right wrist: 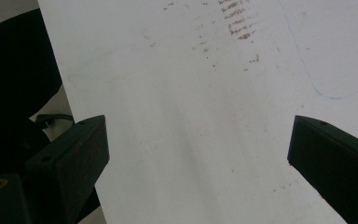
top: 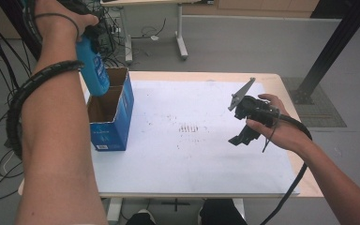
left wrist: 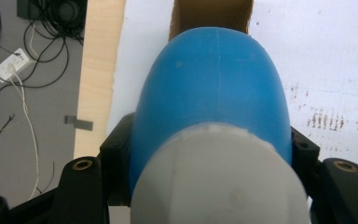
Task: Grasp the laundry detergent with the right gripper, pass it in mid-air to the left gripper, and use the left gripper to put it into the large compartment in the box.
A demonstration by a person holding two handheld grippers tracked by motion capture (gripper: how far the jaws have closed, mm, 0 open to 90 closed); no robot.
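A blue bottle point(top: 93, 68) with a pale grey cap point(left wrist: 219, 179) hangs bottom-down over the open blue cardboard box point(top: 112, 112) at the table's left. My left gripper point(top: 88, 33), raised high, is shut on it; the black jaws press both sides of the bottle point(left wrist: 214, 98) just below the cap. The box's brown inside point(left wrist: 209, 16) lies straight under the bottle. Over the right part of the table my right gripper point(top: 243, 136) is held open above the white sheet point(right wrist: 205, 116), jaws wide apart with nothing between them.
The white sheet point(top: 192, 140) covers most of the wooden table point(top: 281, 84) and carries small brown marks point(top: 190, 128) near its middle. Cables point(left wrist: 23, 70) and a white power strip point(left wrist: 10, 70) lie on the grey floor left of the table. A black frame post point(top: 337, 42) stands at far right.
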